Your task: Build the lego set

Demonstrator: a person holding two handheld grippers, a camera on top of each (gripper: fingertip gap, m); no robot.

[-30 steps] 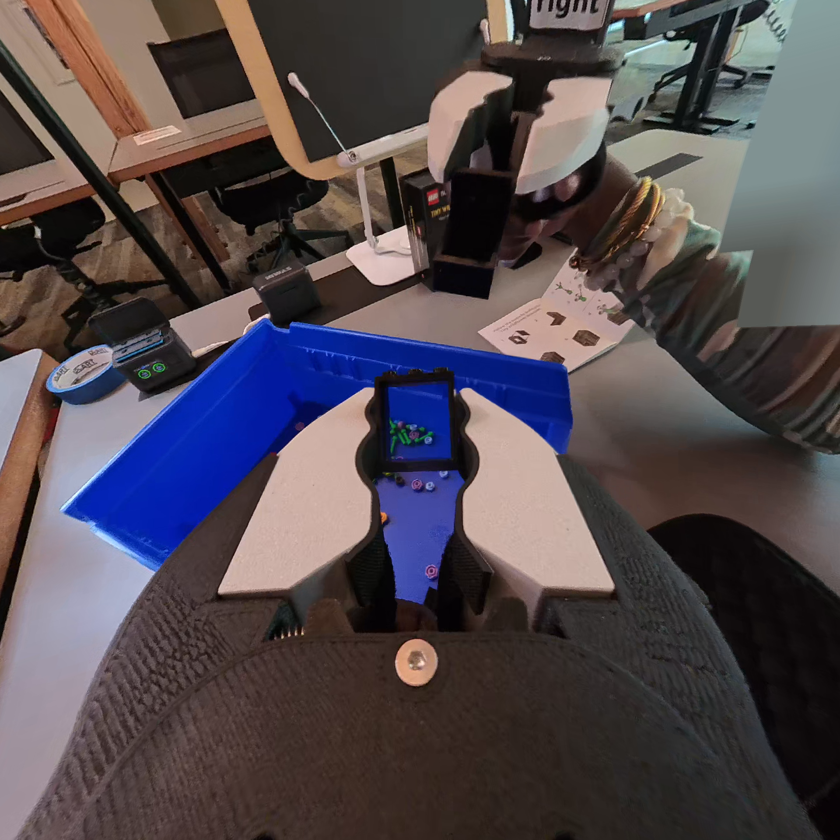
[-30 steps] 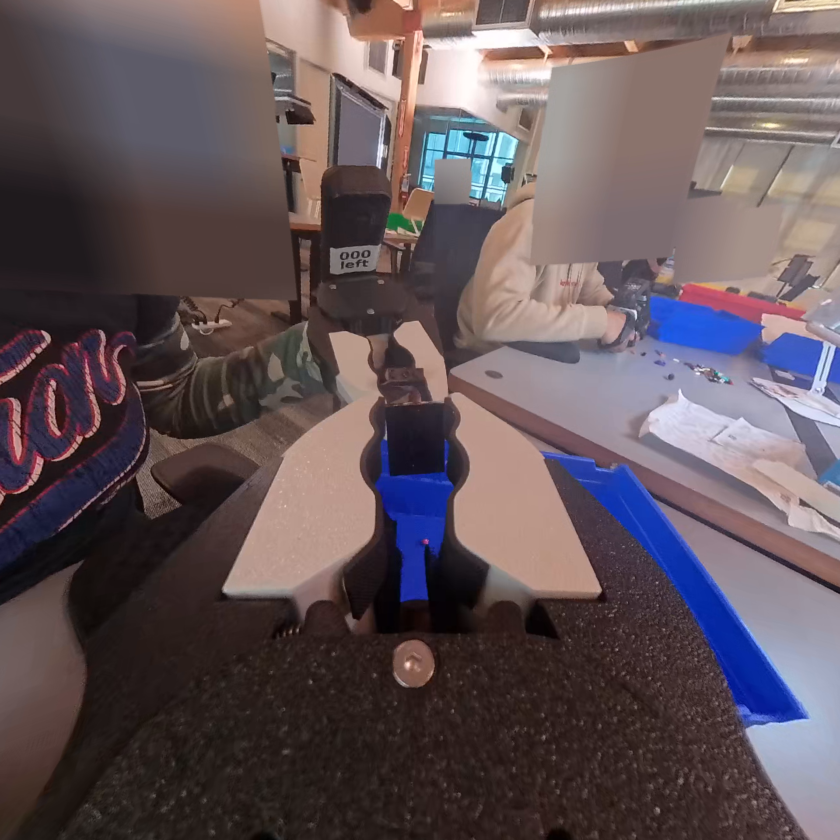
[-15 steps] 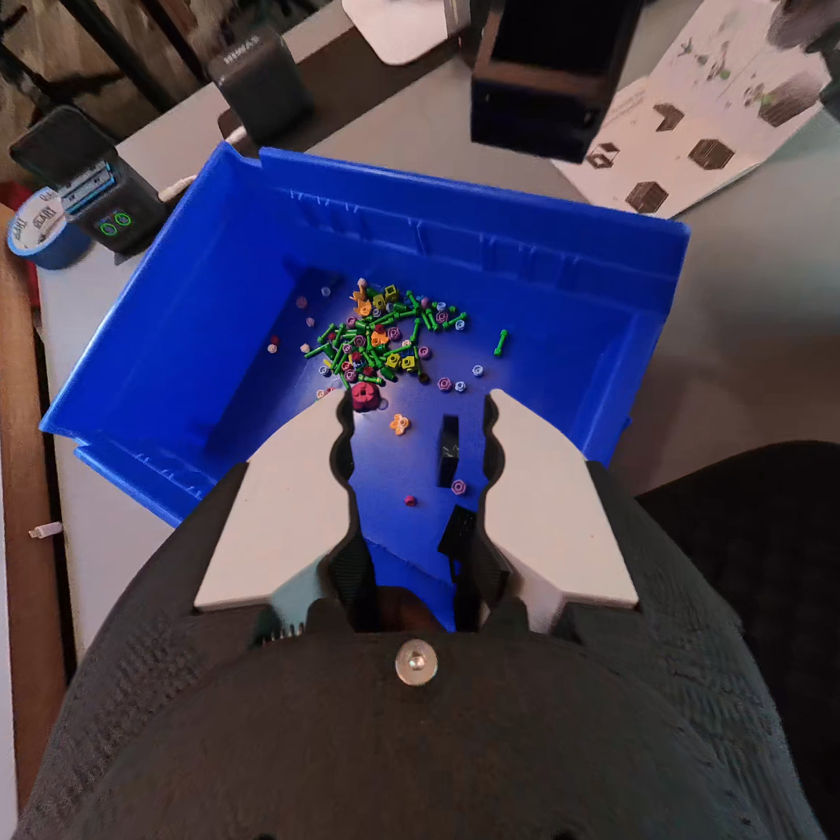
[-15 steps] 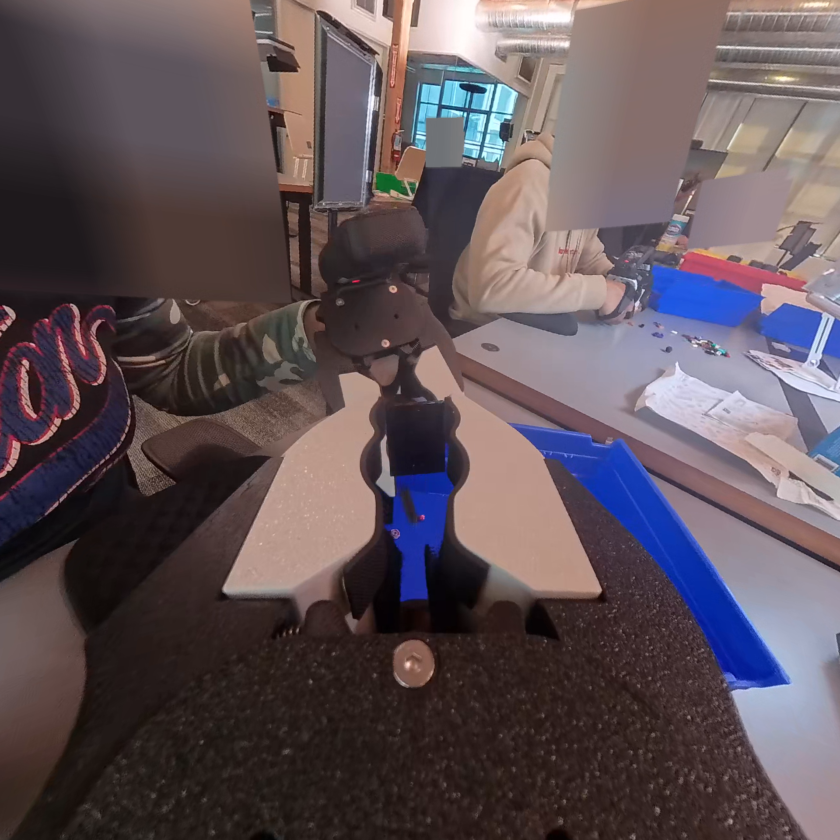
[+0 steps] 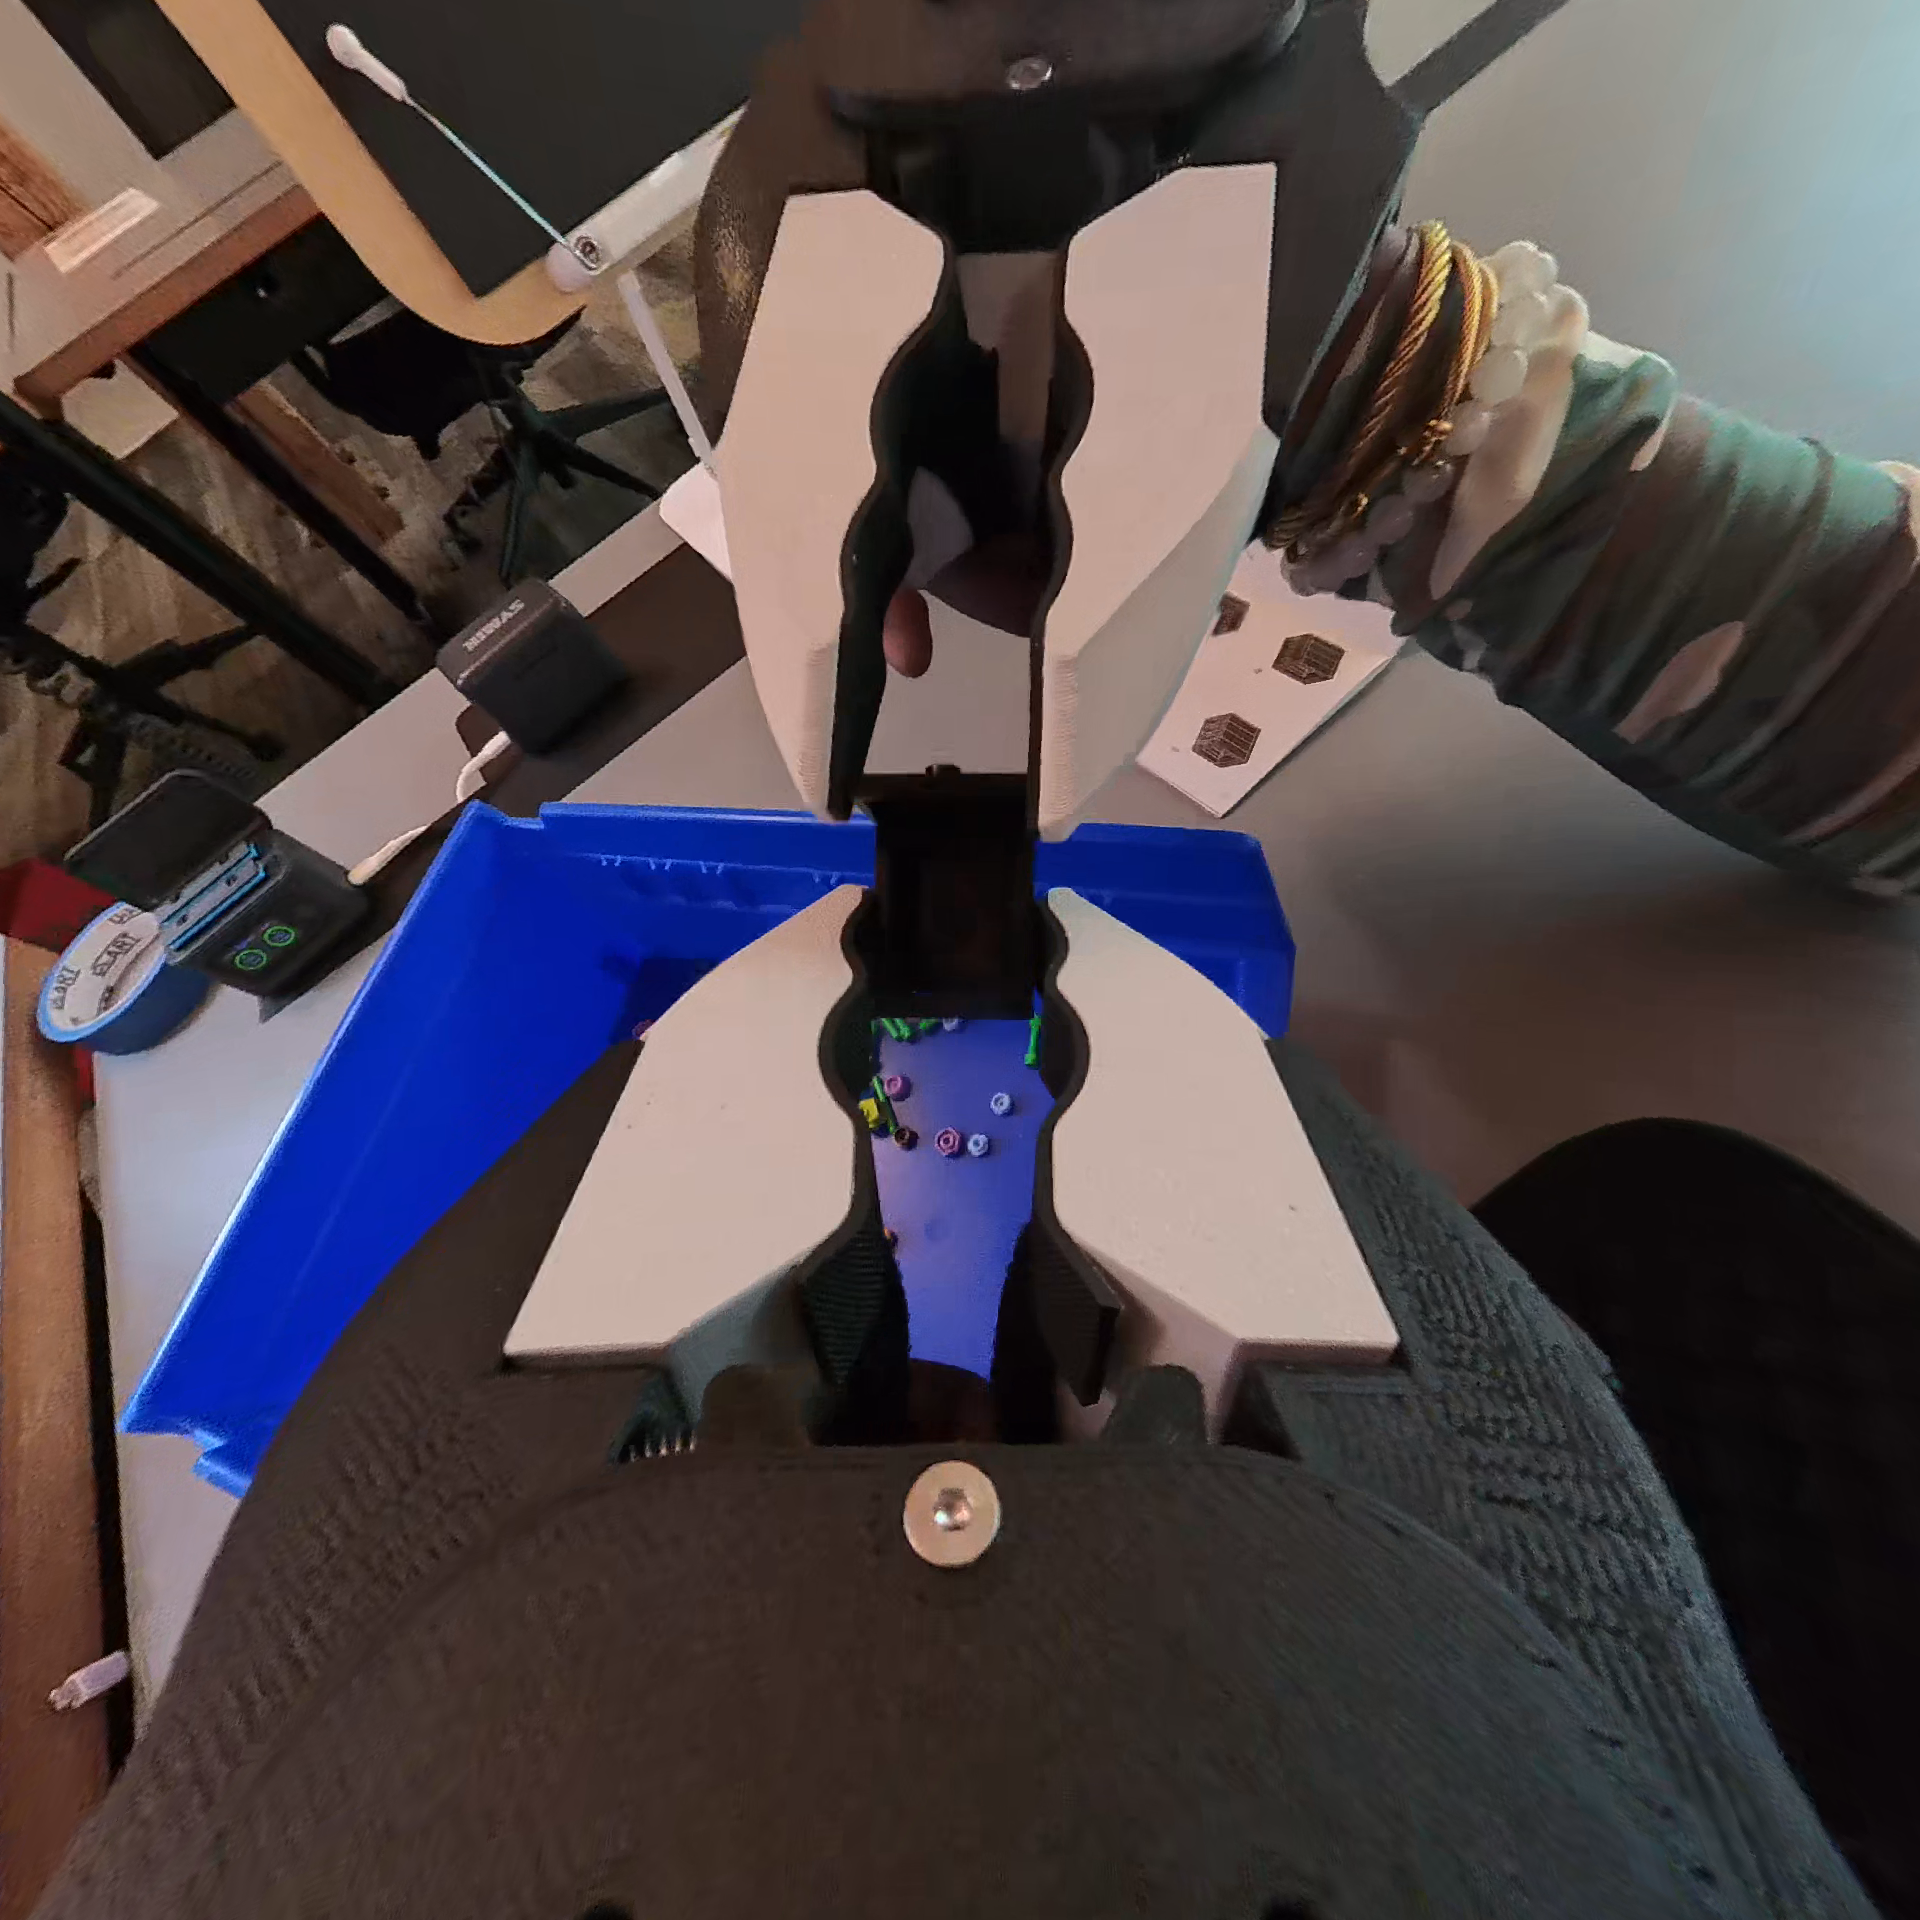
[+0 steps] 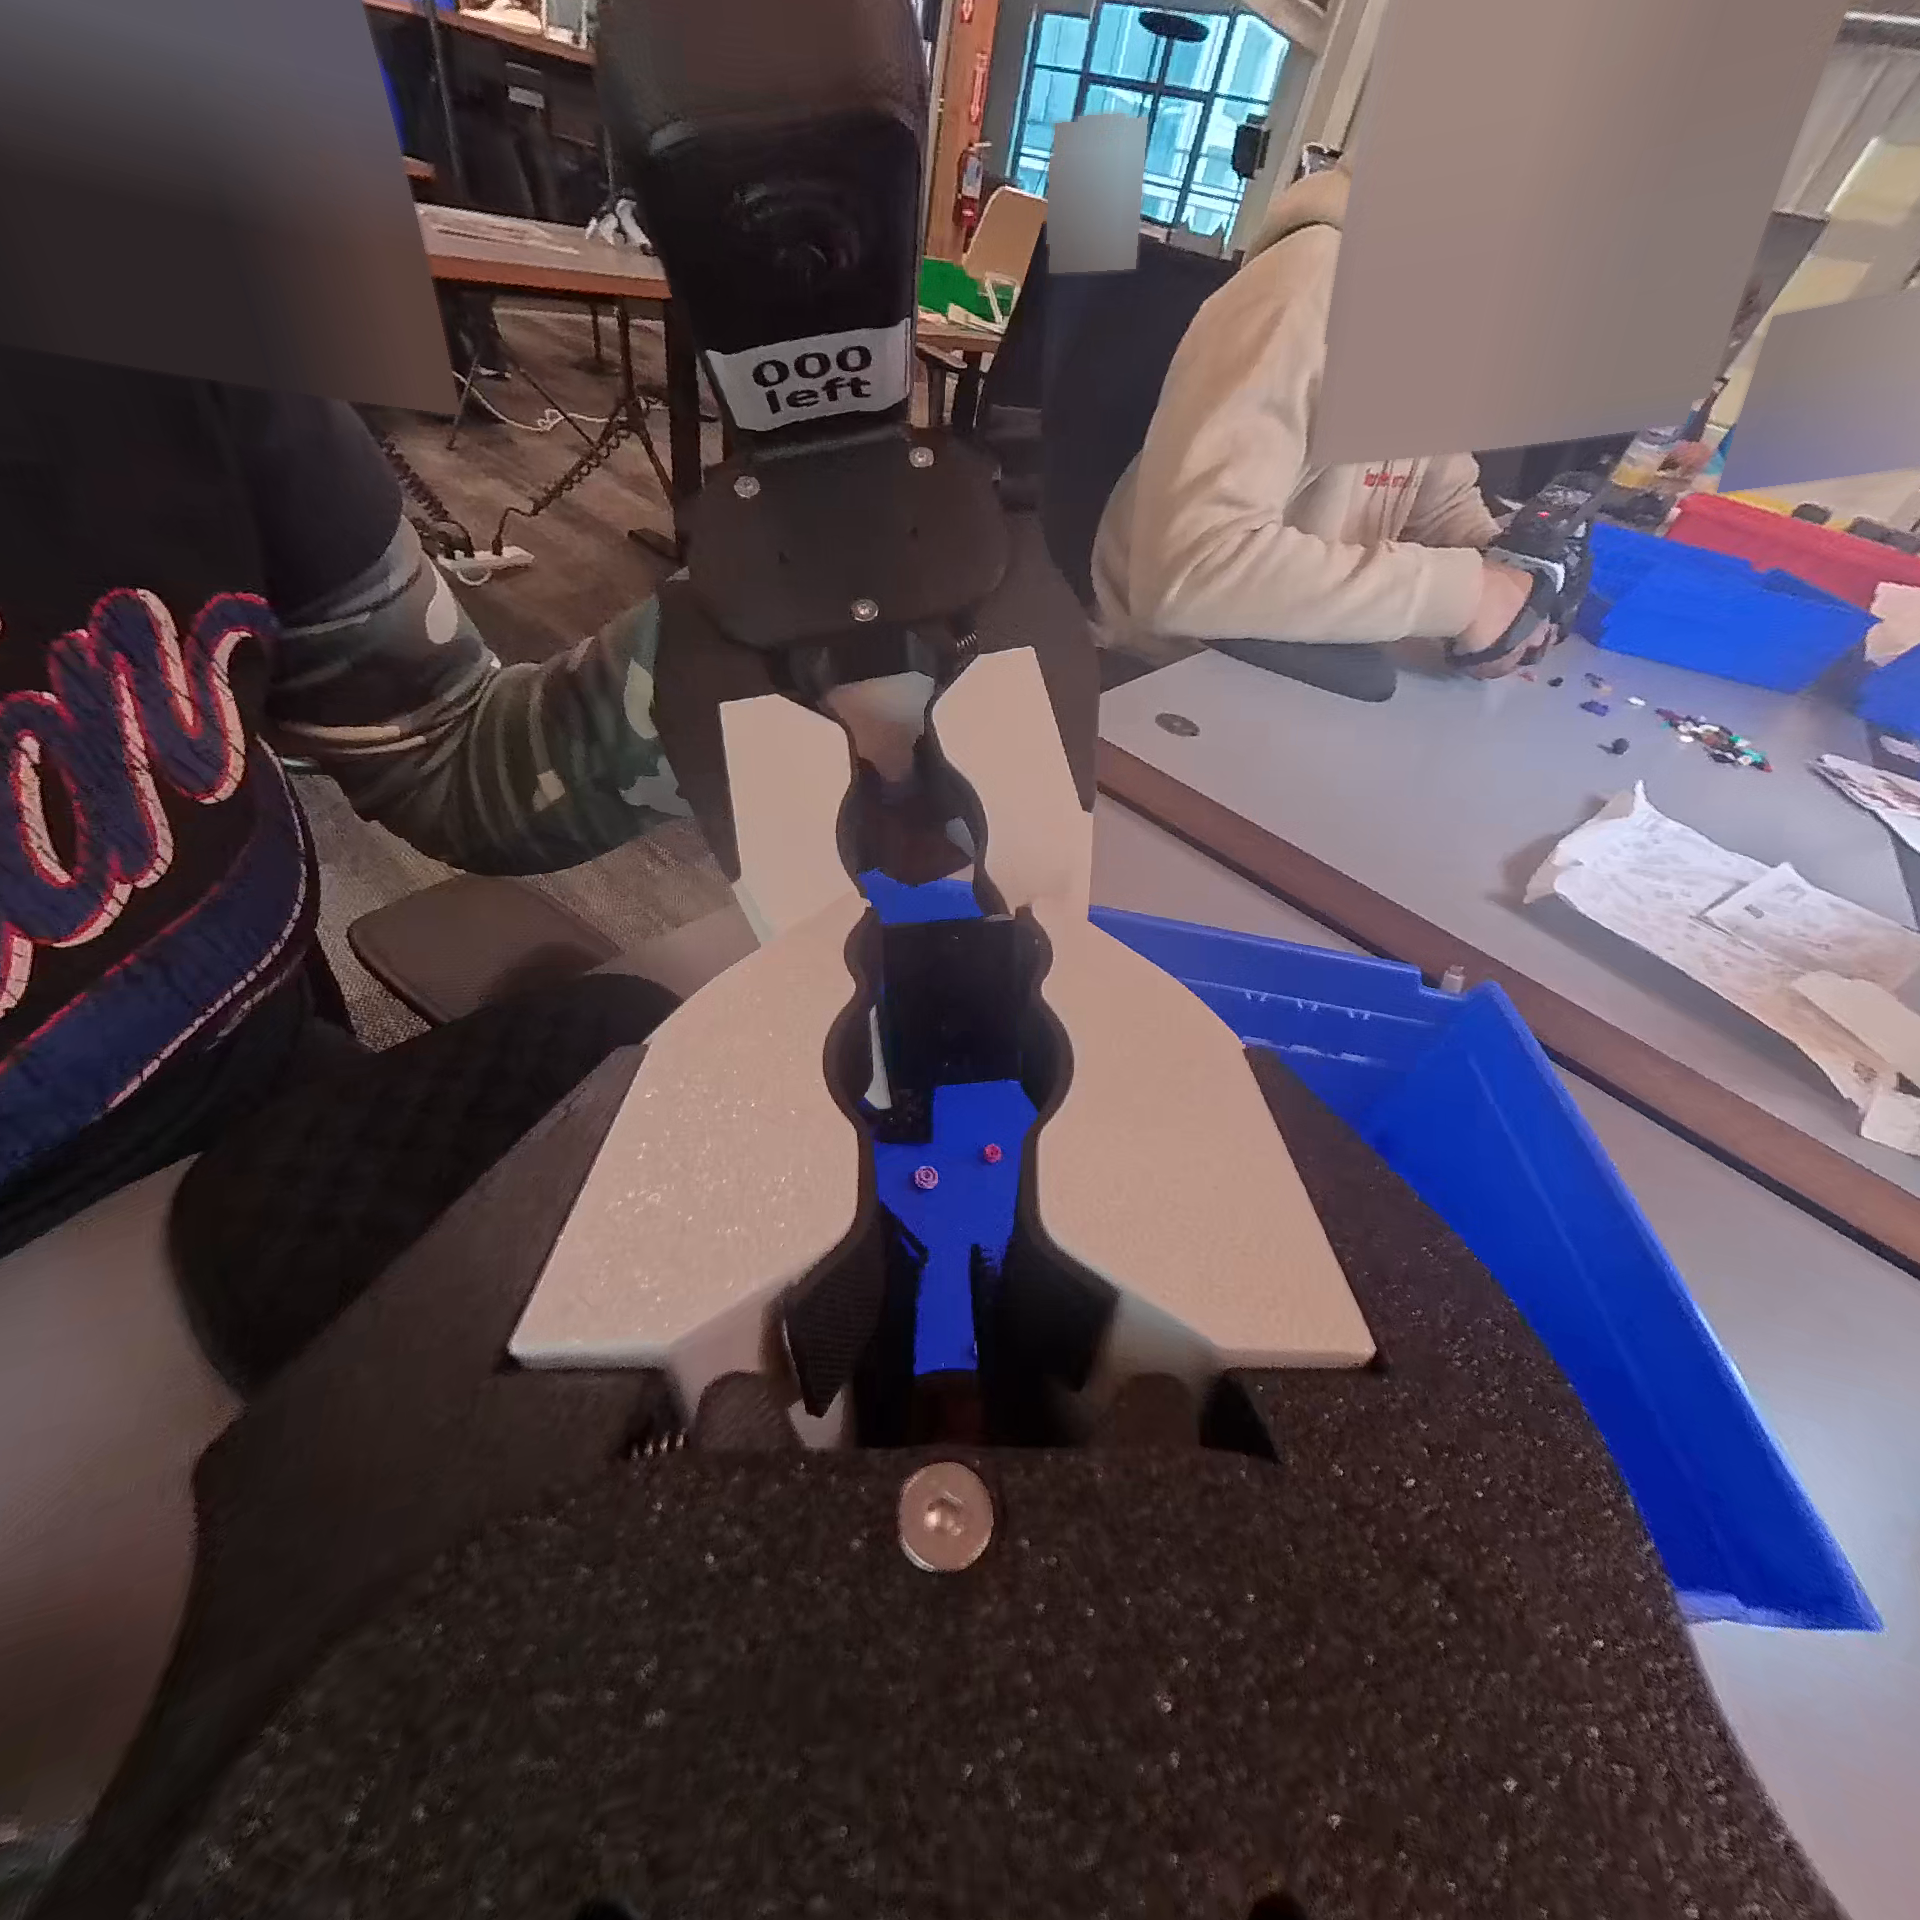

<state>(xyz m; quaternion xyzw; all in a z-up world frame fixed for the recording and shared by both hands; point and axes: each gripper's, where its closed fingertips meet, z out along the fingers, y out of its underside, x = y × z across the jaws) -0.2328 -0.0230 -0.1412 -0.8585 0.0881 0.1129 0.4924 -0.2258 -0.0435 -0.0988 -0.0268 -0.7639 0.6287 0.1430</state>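
Hovering above the blue bin (image 5: pixel 447 1049), both the left tongs (image 5: pixel 951 914) and right tongs (image 6: pixel 951 935) meet nose to nose, each closed on the black lego box (image 5: pixel 951 904). It looks light, rigid and slick, probably best pinched across its flat side walls; loose small pieces (image 5: pixel 940 1117) lie on the bin floor beneath

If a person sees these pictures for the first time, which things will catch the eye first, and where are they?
First comes the black block in the middle, held between the tips of the left tool and the right tool, which meet head-on above the blue bin. Next are the small colourful pieces scattered on the bin floor beneath. To the right lies the instruction sheet on the grey table.
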